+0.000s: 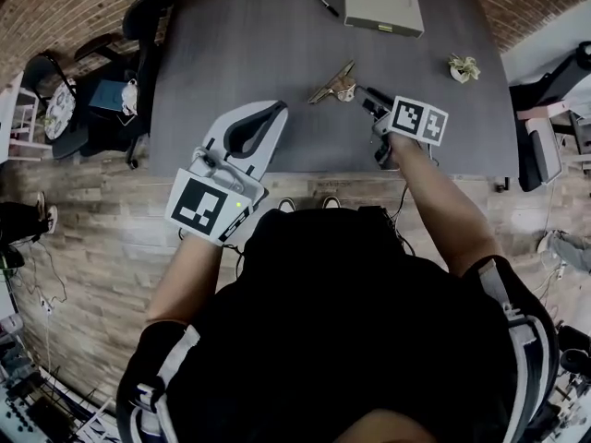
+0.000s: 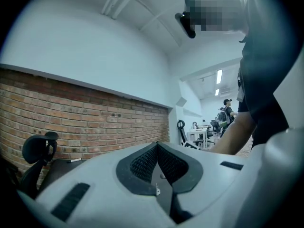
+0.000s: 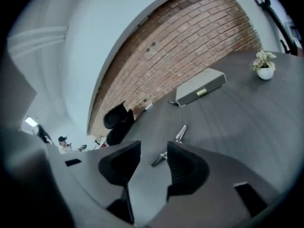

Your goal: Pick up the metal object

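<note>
Head view: a person stands at a dark grey tabletop [image 1: 240,44] and holds a gripper in each hand.
Metal object [image 1: 332,87]: it lies flat near the middle of the tabletop, just in front of the right gripper [image 1: 366,95].
Right gripper: its jaws are wide apart and hold nothing. The metal object lies on the tabletop just past the gap.
Left gripper [image 1: 274,111]: its jaws are closed, tips touching, with nothing between them.
Far side: a flat box [image 1: 383,5], a pen [image 1: 324,3] and a little plant [image 1: 464,67].
</note>
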Demonstrator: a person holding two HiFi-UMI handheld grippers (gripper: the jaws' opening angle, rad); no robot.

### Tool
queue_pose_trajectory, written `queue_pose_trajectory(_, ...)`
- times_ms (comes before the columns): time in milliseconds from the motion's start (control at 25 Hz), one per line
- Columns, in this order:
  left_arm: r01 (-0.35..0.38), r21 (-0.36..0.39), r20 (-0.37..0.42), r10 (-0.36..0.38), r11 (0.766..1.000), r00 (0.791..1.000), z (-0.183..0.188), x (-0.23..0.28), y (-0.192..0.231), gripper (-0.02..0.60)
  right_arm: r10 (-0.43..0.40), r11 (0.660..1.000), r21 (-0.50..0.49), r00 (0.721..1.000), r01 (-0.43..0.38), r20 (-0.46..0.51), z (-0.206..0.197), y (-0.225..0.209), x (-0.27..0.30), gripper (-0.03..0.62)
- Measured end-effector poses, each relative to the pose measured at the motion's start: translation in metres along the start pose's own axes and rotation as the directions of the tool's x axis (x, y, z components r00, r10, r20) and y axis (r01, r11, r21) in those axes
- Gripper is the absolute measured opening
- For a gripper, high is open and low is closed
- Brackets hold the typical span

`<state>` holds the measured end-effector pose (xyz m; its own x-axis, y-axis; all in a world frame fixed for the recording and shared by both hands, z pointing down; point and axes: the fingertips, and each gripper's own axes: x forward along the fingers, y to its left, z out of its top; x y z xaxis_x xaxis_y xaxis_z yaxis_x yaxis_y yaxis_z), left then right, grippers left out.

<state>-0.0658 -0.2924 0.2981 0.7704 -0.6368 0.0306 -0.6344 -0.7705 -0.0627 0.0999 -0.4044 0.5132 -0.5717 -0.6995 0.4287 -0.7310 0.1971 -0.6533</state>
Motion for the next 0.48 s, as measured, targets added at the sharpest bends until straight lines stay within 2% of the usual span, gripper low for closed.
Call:
queue_pose_trajectory(80, 0.000, -0.006, -0.002, 0.000, 1.000, 1.000, -0.001, -0.001, 0.001, 0.008, -0.080, 0.995, 0.060, 0.996, 0.082, -0.038, -0.004, -0.022, 0.018, 0.184)
queue_pose_trajectory(200, 0.000, -0.016, -0.004, 0.000, 1.000, 1.000, -0.003, -0.003, 0.001, 0.008, -0.144, 0.973, 0.170, 0.986, 0.157, -0.087, -0.013, -0.043, 0.044, 0.187)
queue_pose_trajectory(400, -0.008, -0.024, -0.018, 0.007, 1.000, 1.000, -0.007, -0.007, 0.004, 0.008, -0.169, 0.942, 0.266, 0.973, 0.206, -0.156, -0.026, -0.053, 0.077, 0.184)
queue_pose_trajectory(480, -0.015, -0.033, -0.026, 0.014, 0.999, 1.000, -0.008, -0.010, 0.007, 0.008, -0.184, 0.931, 0.288, 0.969, 0.225, -0.165, -0.029, -0.055, 0.086, 0.152)
